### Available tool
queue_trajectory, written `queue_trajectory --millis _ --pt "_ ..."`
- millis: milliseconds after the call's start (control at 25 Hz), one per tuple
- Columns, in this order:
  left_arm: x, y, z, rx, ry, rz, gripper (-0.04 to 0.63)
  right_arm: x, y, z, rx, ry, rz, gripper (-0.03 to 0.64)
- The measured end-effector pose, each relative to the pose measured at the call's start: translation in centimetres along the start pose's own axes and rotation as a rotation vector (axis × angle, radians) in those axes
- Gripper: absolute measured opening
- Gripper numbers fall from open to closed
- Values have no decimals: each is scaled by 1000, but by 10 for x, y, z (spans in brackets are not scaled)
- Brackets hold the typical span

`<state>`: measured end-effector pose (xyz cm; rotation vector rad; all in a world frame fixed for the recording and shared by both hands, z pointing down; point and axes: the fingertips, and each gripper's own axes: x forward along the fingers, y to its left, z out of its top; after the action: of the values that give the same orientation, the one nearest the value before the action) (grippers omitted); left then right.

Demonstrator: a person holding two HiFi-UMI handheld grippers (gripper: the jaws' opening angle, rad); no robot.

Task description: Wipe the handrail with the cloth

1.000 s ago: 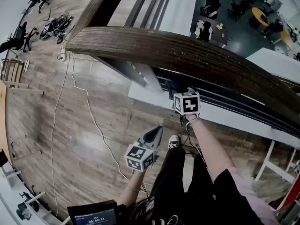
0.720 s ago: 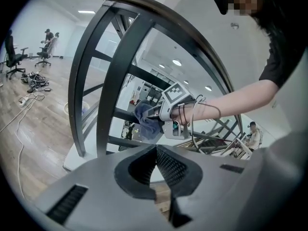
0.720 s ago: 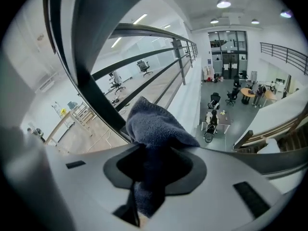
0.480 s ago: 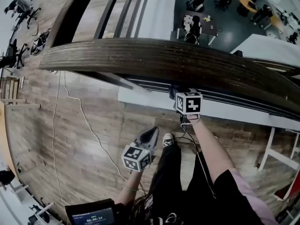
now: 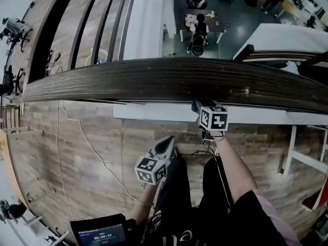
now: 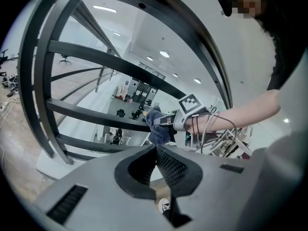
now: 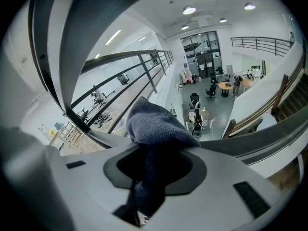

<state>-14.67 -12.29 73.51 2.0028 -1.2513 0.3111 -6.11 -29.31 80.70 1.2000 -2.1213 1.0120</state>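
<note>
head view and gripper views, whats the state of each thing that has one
blue-grey terry cloth: bunched, clamped in the right tongs, free end poking out ahead
dark curved wooden handrail: fixed, top bare in the head view
right tongs: shut on the cloth, by the handrail's near edge
left tongs: shut, empty, held low, clear of the handrail

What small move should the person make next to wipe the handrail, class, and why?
Probably lift the right tongs so the cloth they clamp presses on top of the handrail. The cloth sits at the rail's near edge, below its top; the left tongs hang shut, empty.
</note>
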Motion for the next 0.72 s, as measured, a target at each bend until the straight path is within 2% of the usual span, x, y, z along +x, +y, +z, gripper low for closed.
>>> queue_trajectory --millis 240,480,720 --pt "78 -93 -5 41 44 -65 2 -59 -128 6 13 -34 -61 109" --pt "142 -168 -13 47 52 -74 2 -120 -252 4 44 -78 -118 109" --pt "192 -231 -22 83 85 -99 2 -173 -363 1 -30 -71 -196 109"
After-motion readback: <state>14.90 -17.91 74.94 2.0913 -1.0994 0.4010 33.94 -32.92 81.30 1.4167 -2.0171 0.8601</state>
